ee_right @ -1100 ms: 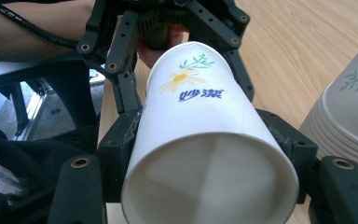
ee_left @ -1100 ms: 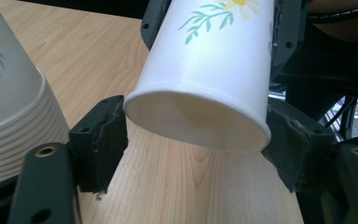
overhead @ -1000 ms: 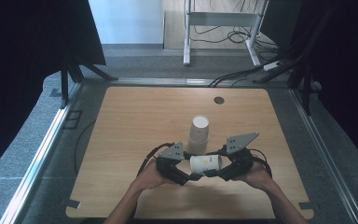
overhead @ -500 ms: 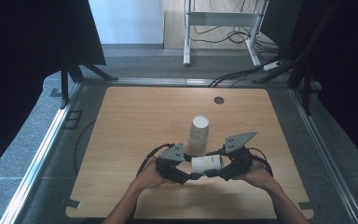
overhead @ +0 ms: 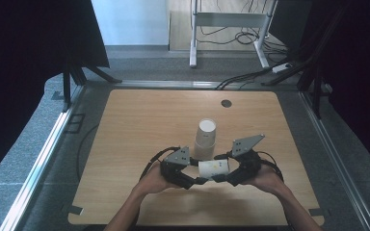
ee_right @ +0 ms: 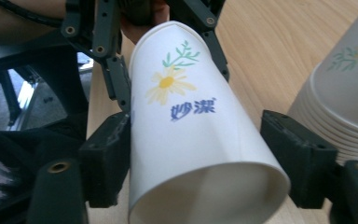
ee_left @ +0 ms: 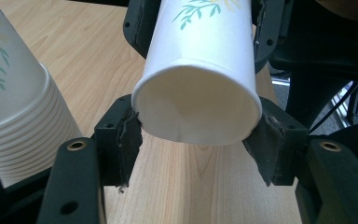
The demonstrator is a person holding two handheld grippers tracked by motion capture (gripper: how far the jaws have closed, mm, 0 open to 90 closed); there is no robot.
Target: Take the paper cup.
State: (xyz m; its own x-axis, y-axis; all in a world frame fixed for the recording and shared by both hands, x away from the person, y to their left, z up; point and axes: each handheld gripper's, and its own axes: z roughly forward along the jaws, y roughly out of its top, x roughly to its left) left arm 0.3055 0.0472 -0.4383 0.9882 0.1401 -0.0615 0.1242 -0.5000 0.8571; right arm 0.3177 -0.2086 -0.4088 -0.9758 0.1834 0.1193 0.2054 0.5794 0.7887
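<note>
**Paper cup held level between two grippers**

At the table's near edge, the left gripper (ee_left: 198, 144) clamps its pads on the open rim of a paper cup (overhead: 214, 168), squeezing the mouth slightly oval. The right gripper (ee_right: 205, 158) faces it from 3 o'clock; its jaws have just been opening, and a gap shows beside the cup's wall on one side. The cup lies level above the wooden table (overhead: 139, 120). A stack of upturned cups (overhead: 205, 138) stands just beyond, at 12 o'clock.
</note>
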